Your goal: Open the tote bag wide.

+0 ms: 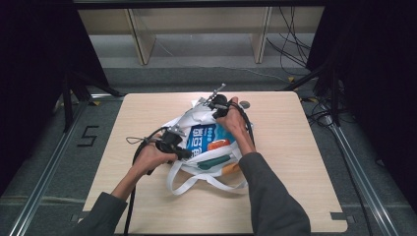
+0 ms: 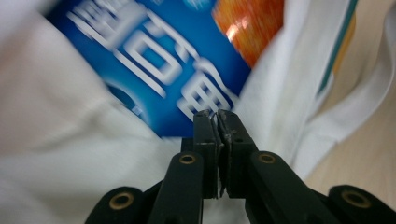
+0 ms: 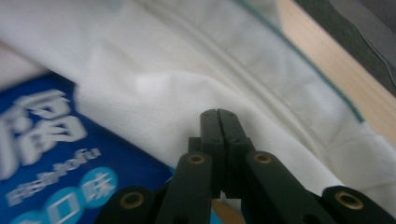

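Note:
A white cloth tote bag [image 1: 194, 117] lies open on the wooden table [image 1: 295, 157]. Inside lie a blue package with white characters [image 1: 202, 138], an orange item [image 1: 219, 144] and a teal item [image 1: 214, 161]. My left gripper [image 1: 188, 154] is at the bag's left rim. In the left gripper view its jaws [image 2: 218, 114] are shut with a thin sliver of the white cloth [image 2: 280, 84] pinched between them, in front of the blue package [image 2: 154, 60]. My right gripper [image 1: 217, 113] is at the bag's far rim. Its jaws [image 3: 218, 113] are shut flush over white cloth [image 3: 154, 79], beside the blue package [image 3: 51, 154].
The bag's long white handle loops [image 1: 196, 184] trail toward the table's near edge. A small round grey disc [image 1: 244, 104] sits on the table behind the right hand. Wooden shelf legs [image 1: 140, 44] and cables [image 1: 290, 39] stand on the floor beyond the table.

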A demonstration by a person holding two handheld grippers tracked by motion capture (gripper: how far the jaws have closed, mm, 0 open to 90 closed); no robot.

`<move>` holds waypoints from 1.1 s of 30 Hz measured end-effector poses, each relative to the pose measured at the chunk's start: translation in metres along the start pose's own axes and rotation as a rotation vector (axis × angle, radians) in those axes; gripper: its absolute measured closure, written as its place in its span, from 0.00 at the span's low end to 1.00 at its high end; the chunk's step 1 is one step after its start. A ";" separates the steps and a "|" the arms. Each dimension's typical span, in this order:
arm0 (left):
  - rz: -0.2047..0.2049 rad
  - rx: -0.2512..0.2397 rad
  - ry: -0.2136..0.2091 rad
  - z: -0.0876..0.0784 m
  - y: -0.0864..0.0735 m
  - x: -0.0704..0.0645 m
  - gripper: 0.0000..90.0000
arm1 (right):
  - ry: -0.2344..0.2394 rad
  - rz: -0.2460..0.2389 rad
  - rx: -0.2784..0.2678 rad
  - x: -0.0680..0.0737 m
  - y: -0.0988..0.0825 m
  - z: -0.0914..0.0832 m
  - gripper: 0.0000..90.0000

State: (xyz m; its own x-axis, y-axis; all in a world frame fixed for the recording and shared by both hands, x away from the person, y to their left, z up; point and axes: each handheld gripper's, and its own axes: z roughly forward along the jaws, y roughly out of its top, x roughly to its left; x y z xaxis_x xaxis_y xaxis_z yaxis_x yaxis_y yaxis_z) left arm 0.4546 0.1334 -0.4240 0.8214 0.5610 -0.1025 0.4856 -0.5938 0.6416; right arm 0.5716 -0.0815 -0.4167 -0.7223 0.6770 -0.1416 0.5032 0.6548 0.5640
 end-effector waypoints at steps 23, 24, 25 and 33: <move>-0.271 -0.133 0.218 0.000 -0.018 0.078 0.98 | 0.017 0.075 -0.045 -0.030 -0.134 -0.028 1.00; -0.271 -0.138 0.220 0.000 -0.019 0.078 0.98 | 0.020 0.104 -0.057 -0.029 -0.137 -0.026 1.00; -0.283 -0.144 0.207 -0.001 -0.019 0.079 0.98 | 0.031 0.127 -0.047 -0.028 -0.138 -0.028 1.00; -0.239 -0.161 0.189 -0.011 -0.012 0.066 0.95 | 0.056 0.060 -0.198 -0.004 -0.118 -0.079 1.00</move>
State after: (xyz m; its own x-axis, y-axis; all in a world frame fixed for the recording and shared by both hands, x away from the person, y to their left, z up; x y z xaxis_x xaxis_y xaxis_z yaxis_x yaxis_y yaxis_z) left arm 0.4999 0.1843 -0.4300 0.6132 0.7789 -0.1312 0.5916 -0.3429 0.7296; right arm 0.4780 -0.1880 -0.4180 -0.7218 0.6895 -0.0605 0.4473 0.5315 0.7193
